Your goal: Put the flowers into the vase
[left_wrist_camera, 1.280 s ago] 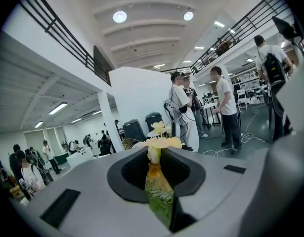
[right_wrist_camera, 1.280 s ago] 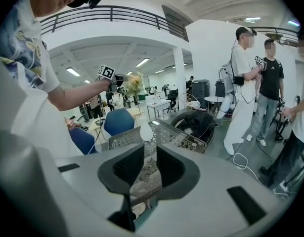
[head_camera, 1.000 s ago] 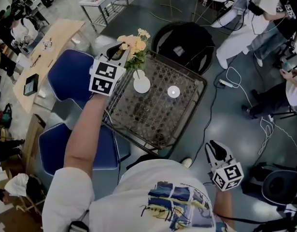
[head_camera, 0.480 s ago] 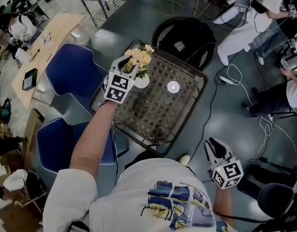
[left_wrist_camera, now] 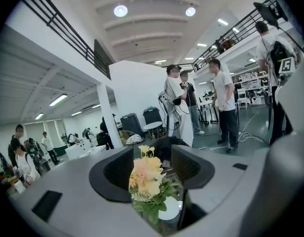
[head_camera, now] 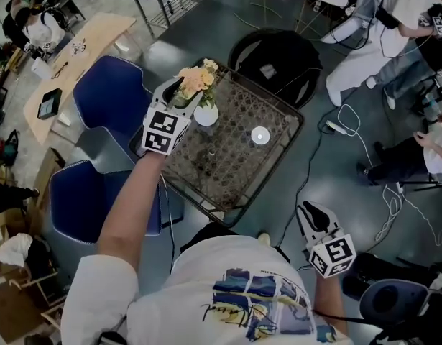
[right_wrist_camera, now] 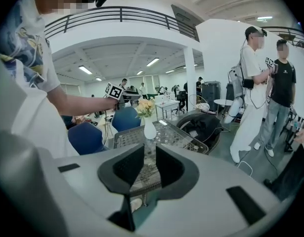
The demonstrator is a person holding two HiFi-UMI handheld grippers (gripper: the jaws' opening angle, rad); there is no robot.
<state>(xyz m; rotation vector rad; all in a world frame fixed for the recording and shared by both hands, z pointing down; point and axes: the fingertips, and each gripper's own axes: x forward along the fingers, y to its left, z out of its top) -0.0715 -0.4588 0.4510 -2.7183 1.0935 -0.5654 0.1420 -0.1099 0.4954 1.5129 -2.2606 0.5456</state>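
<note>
A bunch of peach and yellow flowers [head_camera: 195, 81] stands with its stems in a small white vase [head_camera: 205, 115] at the far left of the wire-mesh table [head_camera: 292, 131]. My left gripper [head_camera: 179, 88] is around the bunch. Its jaws are opening. In the left gripper view the flowers [left_wrist_camera: 148, 177] sit between the jaws with a gap on each side, above the vase [left_wrist_camera: 170, 209]. My right gripper [head_camera: 310, 214] hangs low at the right, away from the table, open with nothing between its jaws. It looks toward the vase [right_wrist_camera: 150, 130] and flowers [right_wrist_camera: 145, 106].
A small round white object [head_camera: 260, 135] lies on the table. Two blue chairs [head_camera: 109, 103] [head_camera: 77, 200] stand to the left, and a black round chair [head_camera: 274, 60] stands behind the table. People stand at the right, and cables [head_camera: 335, 124] lie on the floor.
My left gripper came down with the flowers onto the vase, and its jaws have widened. The right gripper has hardly moved.
</note>
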